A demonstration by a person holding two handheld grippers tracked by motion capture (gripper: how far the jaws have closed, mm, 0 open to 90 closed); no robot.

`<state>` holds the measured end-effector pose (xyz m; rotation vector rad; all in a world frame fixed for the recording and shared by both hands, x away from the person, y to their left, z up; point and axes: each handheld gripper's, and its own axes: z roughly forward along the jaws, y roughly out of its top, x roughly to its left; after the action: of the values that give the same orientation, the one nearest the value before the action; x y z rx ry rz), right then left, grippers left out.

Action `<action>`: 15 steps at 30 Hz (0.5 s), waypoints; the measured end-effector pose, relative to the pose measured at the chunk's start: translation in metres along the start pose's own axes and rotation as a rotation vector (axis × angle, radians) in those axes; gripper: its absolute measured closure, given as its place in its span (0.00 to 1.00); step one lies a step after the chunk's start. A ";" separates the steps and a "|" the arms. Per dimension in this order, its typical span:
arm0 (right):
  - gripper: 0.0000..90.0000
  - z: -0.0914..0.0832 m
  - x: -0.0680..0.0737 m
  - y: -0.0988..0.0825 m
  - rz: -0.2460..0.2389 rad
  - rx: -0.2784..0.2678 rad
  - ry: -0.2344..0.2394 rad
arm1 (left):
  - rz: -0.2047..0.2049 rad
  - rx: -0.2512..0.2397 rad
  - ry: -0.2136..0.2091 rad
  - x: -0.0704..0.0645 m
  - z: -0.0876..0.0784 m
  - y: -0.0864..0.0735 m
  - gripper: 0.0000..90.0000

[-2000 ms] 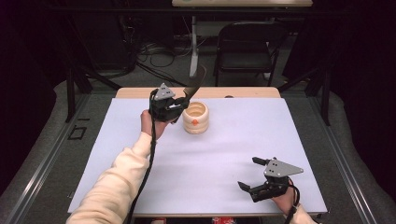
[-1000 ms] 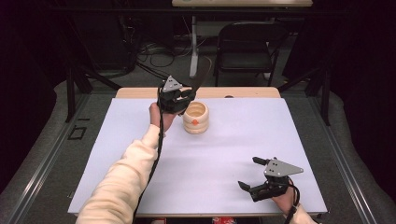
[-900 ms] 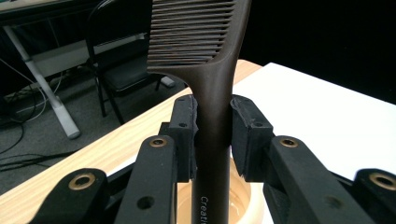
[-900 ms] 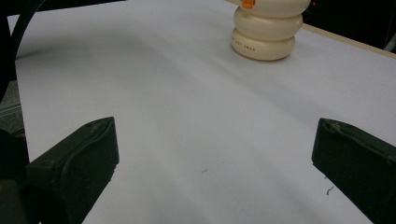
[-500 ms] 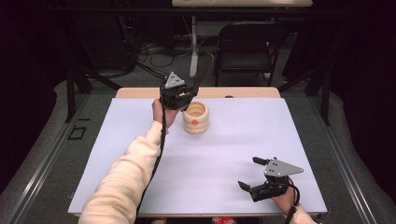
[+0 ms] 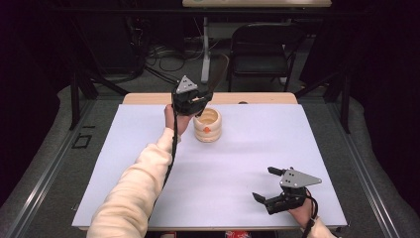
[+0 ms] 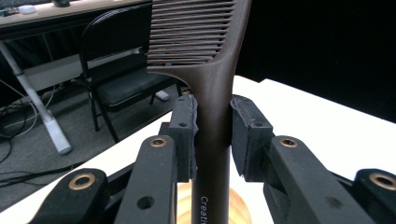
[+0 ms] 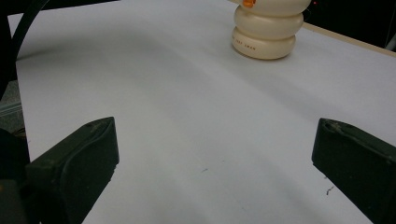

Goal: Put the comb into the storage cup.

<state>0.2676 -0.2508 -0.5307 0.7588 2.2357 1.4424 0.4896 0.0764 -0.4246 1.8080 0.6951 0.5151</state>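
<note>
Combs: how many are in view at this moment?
1. The brown comb is clamped by its handle in the left claw, held above the cream holder at the table's far side. Whether the holder contains more cannot be told.

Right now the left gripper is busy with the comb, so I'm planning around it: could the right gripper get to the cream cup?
Probably yes. The right gripper is open and holds nothing, and bare white table lies between it and the cream cup.

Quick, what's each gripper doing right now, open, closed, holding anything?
Left gripper: closed on the handle of the brown comb, above the cream holder.
Right gripper: open, holding nothing, low over the white table.
</note>
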 end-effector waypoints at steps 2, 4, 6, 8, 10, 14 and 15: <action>0.00 0.000 0.000 0.000 0.001 -0.002 0.000 | 0.001 0.001 0.000 0.000 0.001 0.000 0.80; 0.00 0.001 0.000 0.000 -0.002 -0.001 -0.001 | 0.000 -0.002 -0.002 0.000 0.004 -0.002 0.80; 0.00 0.001 0.000 0.000 0.000 0.000 -0.001 | 0.003 -0.001 -0.001 0.000 0.006 -0.002 0.80; 0.00 0.001 0.000 0.000 0.004 0.005 0.001 | 0.004 -0.002 -0.002 0.000 0.007 -0.002 0.80; 0.00 0.001 0.000 0.000 0.000 0.003 0.000 | 0.002 -0.003 -0.001 0.000 0.009 -0.002 0.80; 0.00 0.000 0.000 0.000 -0.002 0.003 0.001 | -0.002 -0.011 0.003 -0.001 0.011 -0.003 0.80; 0.00 0.000 0.000 0.000 0.001 0.003 0.002 | -0.005 -0.018 0.006 -0.001 0.013 -0.003 0.80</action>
<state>0.2677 -0.2506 -0.5308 0.7594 2.2394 1.4411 0.4962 0.0674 -0.4319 1.7886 0.6970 0.5215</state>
